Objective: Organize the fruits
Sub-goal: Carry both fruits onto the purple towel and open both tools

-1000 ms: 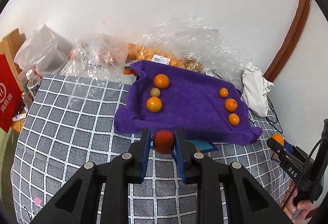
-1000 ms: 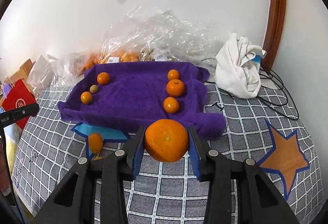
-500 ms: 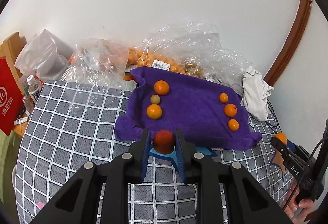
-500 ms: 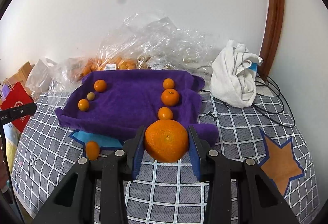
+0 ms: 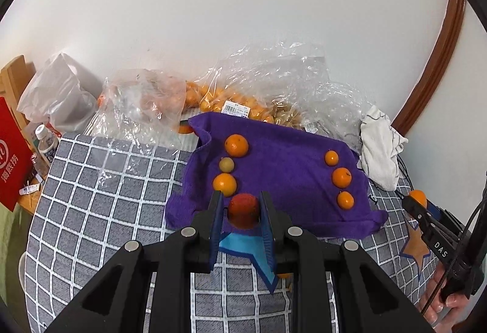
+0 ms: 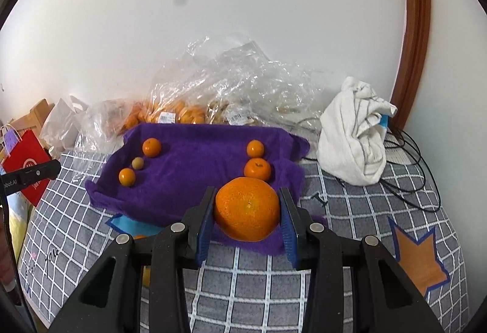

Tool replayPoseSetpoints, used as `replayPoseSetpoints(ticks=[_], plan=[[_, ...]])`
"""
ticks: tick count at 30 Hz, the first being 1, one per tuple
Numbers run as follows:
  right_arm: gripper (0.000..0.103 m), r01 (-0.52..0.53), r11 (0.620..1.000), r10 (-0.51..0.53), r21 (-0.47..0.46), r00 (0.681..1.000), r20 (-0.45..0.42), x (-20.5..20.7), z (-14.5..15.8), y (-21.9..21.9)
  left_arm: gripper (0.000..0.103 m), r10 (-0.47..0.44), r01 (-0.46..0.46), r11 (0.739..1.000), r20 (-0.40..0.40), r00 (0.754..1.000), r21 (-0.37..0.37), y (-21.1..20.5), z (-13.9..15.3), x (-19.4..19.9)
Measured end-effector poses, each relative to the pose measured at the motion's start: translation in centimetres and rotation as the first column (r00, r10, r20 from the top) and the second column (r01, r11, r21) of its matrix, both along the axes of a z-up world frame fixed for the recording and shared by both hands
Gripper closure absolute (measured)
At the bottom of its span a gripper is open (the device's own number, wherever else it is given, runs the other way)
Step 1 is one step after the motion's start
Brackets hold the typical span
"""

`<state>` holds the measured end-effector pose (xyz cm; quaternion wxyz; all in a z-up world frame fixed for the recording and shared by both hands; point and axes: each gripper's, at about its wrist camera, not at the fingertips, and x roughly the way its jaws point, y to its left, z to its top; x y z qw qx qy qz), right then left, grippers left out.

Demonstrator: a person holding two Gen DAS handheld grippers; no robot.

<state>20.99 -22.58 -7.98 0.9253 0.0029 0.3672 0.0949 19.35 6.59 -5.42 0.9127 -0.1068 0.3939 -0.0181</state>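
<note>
Left hand-held gripper (image 5: 243, 212) clamped on a small reddish fruit (image 5: 243, 210) — right hand-held gripper (image 6: 247, 212) clamped on a large orange (image 6: 246, 209), both above the purple towel's (image 6: 197, 156) near edge.

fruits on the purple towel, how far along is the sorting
Done: the purple towel holds two columns of three, the left column and the right column.

In hand: the left gripper is shut on a reddish fruit, and the right gripper on a big orange, both near the towel's front edge.

Left: placing those two, plus a loose orange on the checked cloth.
</note>
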Motion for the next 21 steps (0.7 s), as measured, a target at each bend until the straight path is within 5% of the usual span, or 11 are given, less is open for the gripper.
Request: replayPoseSetpoints(ticks=[21], plan=[[0.064,-0.087,0.996,0.085,-0.017,0.992,-0.096,9.6,-5.9,3.9,0.081,0.031,-0.029,0.999,-0.082,0.996,0.024,2.8,-3.5,6.4]])
